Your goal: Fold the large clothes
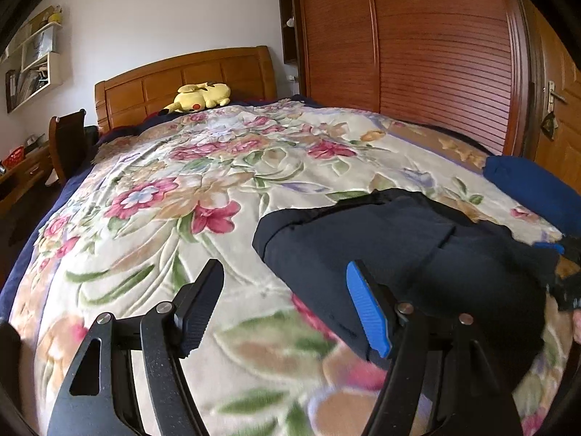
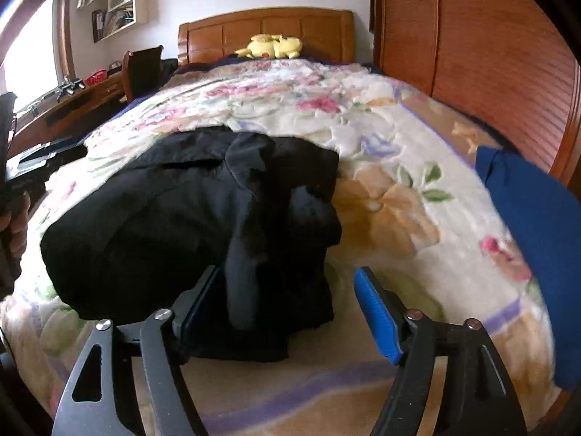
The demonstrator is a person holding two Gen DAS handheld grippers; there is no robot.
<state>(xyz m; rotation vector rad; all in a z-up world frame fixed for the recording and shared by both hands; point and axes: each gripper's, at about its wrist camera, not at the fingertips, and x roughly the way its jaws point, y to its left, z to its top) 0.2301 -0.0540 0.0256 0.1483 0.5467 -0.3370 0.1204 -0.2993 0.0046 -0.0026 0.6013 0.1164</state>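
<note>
A dark navy, nearly black garment (image 1: 417, 254) lies folded into a bundle on the floral blanket (image 1: 181, 196) of the bed. My left gripper (image 1: 285, 283) is open and empty, just left of the garment's near corner; its blue-padded finger (image 1: 366, 309) overlaps the cloth's edge. In the right wrist view the same garment (image 2: 174, 218) is a rumpled heap. My right gripper (image 2: 287, 290) is open, its jaws wide on either side of the garment's near right end, with the fingers low over the blanket (image 2: 392, 196).
A blue folded cloth (image 1: 537, 189) lies at the bed's right edge, also in the right wrist view (image 2: 537, 225). A yellow plush toy (image 1: 203, 98) sits by the wooden headboard (image 1: 181, 80). A wooden wardrobe (image 1: 417, 43) stands right; a desk and chair (image 2: 109, 83) stand left.
</note>
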